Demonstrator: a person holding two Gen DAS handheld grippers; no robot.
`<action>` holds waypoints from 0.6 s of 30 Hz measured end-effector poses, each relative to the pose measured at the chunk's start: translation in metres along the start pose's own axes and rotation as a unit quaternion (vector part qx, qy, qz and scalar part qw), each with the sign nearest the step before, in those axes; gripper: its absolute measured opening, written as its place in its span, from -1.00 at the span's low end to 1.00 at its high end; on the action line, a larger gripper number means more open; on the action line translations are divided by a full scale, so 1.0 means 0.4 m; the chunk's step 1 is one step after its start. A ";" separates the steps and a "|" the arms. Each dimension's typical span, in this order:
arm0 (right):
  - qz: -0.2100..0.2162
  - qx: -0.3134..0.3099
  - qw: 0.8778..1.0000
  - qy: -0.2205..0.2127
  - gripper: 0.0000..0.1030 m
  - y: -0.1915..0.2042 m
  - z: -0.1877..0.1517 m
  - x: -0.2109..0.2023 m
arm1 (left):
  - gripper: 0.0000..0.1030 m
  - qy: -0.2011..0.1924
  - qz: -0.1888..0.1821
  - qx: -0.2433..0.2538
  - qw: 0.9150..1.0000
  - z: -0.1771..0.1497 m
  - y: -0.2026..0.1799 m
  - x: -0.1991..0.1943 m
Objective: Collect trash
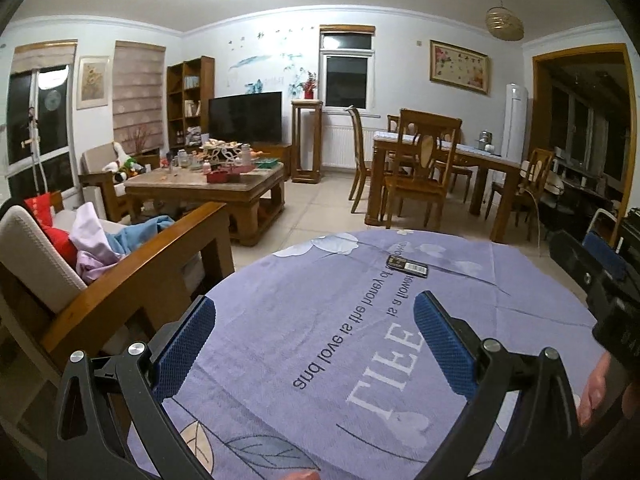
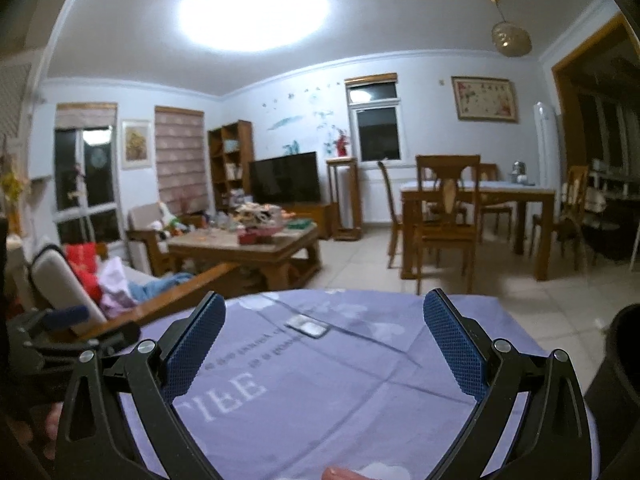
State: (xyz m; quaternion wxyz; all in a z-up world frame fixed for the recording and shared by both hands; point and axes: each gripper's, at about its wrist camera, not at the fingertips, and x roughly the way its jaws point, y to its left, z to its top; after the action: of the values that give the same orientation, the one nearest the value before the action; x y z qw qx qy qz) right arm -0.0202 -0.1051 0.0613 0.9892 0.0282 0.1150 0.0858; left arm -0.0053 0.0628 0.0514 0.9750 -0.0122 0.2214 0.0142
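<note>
Lying alone on the tablecloth [image 1: 320, 320]: a wrapper [image 1: 407, 266].

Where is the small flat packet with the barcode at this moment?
The small flat packet lies on the far part of the purple tablecloth, beyond both open grippers; in the left wrist view it sits right of centre, just past the printed words.
</note>
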 end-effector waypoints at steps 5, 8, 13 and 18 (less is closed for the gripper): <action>-0.004 -0.037 0.999 -0.001 0.90 0.026 -0.028 0.004 | 0.91 -0.001 0.007 -0.012 1.000 0.000 0.012 0.005; -0.011 -0.060 0.998 0.017 0.90 0.051 -0.043 0.020 | 0.91 0.001 0.008 -0.015 1.000 -0.004 0.016 0.007; -0.005 -0.055 0.998 0.029 0.90 0.056 -0.056 0.030 | 0.91 0.009 0.002 -0.008 1.000 -0.003 0.009 0.012; -0.009 -0.036 0.999 0.033 0.90 0.032 -0.057 0.035 | 0.91 0.000 0.040 0.021 0.999 -0.006 -0.020 0.003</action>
State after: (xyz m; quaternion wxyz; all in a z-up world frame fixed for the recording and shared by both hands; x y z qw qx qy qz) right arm -0.0141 -0.0891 0.0371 0.9860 -0.0115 0.1449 0.0822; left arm -0.0048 0.0549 0.0490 0.9738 0.0171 0.2216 0.0488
